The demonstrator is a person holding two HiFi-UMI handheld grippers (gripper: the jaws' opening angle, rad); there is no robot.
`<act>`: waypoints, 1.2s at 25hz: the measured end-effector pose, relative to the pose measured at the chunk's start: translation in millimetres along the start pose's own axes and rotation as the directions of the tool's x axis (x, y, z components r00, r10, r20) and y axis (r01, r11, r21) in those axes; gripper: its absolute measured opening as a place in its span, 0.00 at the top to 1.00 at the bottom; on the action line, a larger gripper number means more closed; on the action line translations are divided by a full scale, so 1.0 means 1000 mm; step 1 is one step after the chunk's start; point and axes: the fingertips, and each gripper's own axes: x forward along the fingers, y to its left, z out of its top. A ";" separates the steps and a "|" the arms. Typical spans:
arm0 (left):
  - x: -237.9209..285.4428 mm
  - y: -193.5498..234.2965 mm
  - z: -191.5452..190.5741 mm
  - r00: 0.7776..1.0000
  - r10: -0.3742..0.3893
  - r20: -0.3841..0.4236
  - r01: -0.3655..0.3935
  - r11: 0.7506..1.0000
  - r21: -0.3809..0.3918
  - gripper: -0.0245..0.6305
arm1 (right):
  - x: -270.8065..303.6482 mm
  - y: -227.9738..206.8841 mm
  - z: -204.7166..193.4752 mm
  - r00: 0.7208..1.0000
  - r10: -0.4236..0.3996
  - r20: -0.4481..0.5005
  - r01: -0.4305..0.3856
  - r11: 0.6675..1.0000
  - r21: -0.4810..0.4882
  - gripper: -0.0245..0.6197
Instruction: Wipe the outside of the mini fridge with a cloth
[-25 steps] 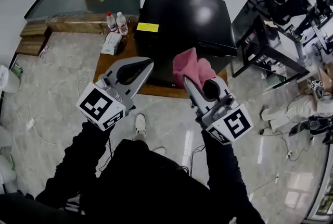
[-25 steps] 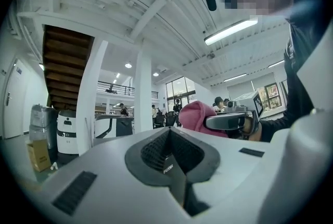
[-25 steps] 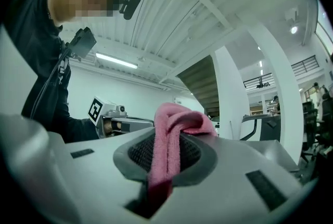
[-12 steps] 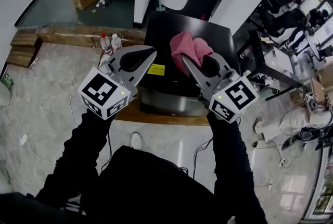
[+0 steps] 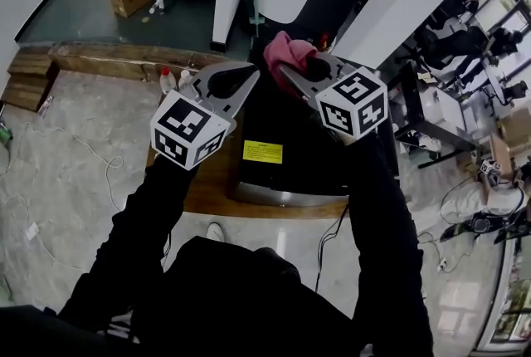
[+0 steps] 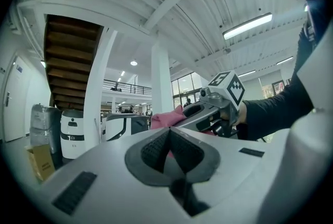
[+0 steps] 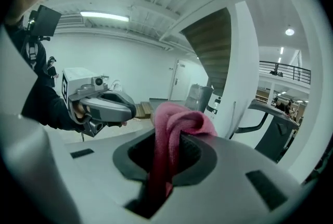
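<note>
Raised within 1 second from mid-frame to upper centre, right gripper [image 5: 289, 73] with jaws clamped on the pink cloth [image 5: 286, 48], left gripper [image 5: 247, 77] with jaws together on nothing, both off the black mini fridge [image 5: 315, 160] at centre on its desk [image 5: 207, 189], so no wiping contact yet.

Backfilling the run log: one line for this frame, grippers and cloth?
left gripper: shut, empty | right gripper: shut on pink cloth | both held in air over mini fridge | cloth off fridge
</note>
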 end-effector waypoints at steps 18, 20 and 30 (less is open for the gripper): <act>0.031 0.037 -0.054 0.986 0.101 -0.134 -0.108 0.993 -0.046 0.95 | 0.112 -0.061 -0.080 0.933 -0.046 -0.357 -0.056 0.961 -0.270 0.87; 0.035 0.040 -0.057 0.981 0.116 -0.155 -0.125 0.991 -0.046 0.95 | 0.115 -0.062 -0.083 0.928 -0.058 -0.369 -0.067 0.945 -0.319 0.87; 0.057 0.010 -0.037 0.972 0.140 -0.186 -0.147 0.989 -0.020 0.95 | 0.087 -0.075 -0.101 0.883 -0.132 -0.451 -0.127 0.857 -0.499 0.88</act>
